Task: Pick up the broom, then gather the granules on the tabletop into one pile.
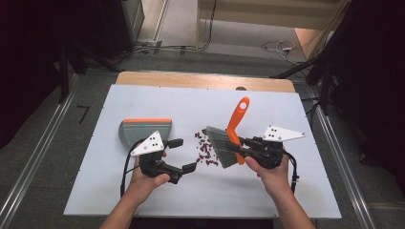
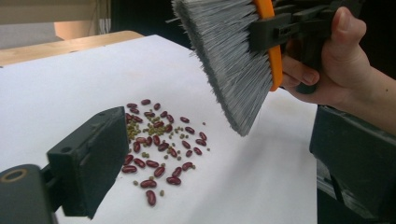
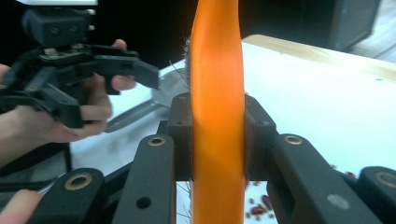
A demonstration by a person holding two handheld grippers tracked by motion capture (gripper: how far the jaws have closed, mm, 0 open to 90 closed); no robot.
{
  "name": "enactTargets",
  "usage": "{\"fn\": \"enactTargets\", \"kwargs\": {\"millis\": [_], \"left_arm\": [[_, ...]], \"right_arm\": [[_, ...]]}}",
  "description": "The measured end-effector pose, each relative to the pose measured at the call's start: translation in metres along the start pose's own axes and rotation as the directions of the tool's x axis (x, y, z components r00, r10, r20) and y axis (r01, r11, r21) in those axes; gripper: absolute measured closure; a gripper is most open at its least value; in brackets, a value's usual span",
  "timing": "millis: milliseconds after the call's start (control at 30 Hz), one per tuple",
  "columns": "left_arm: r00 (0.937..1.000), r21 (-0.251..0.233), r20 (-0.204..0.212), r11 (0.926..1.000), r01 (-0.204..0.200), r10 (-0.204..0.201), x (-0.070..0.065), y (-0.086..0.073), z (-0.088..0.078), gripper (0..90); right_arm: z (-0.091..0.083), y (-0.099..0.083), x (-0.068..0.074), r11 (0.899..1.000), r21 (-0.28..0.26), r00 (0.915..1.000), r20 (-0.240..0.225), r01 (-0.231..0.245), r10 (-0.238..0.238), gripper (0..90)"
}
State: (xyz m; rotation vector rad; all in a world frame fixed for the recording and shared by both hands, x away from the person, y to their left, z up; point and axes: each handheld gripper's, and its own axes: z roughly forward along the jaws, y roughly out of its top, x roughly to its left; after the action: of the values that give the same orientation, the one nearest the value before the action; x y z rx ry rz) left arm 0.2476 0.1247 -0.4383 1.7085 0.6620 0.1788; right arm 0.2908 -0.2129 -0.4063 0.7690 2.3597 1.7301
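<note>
The right hand-held gripper (image 1: pixel 239 141) is clamped on the orange brush (image 1: pixel 230 136), its grey bristles lifted just right of the scattered beans (image 1: pixel 204 149). The left hand-held gripper (image 1: pixel 182 155), jaws apart and holding nothing, hovers left of the beans. The dustpan (image 1: pixel 143 130) lies farther left, with bare white tabletop (image 1: pixel 286 191) toward every edge.

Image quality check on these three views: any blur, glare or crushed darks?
High view: soft and low-detail, the white table board evenly lit, surroundings crushed to near black. Left gripper view: red and green beans and grey brush bristles sharp, near black jaws soft. Right gripper view: orange plastic brush handle blurred up close, the left gripper soft too, background very dark.
</note>
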Motion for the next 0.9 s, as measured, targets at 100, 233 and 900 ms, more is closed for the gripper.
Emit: {"fn": "enactTargets", "kwargs": {"millis": [100,233,900], "left_arm": [[0.9999,-0.006,-0.015,1.0,-0.001,0.001,0.005,-0.002,-0.005,1.1],[0.9993,-0.013,-0.037,0.9999,0.0,0.0,0.01,-0.004,-0.012,0.0],[0.9884,-0.024,-0.151,0.9996,-0.015,0.011,0.016,-0.023,-0.05,0.0]], "right_arm": [[-0.003,0.0,-0.004,1.0,0.004,0.9993,0.036,-0.007,0.006,68.9],[-0.006,-0.001,-0.009,1.0,0.011,0.9956,0.093,-0.01,0.009,68.8],[-0.016,0.006,-0.041,0.991,0.122,0.9454,0.326,-0.052,0.01,68.8]]}}
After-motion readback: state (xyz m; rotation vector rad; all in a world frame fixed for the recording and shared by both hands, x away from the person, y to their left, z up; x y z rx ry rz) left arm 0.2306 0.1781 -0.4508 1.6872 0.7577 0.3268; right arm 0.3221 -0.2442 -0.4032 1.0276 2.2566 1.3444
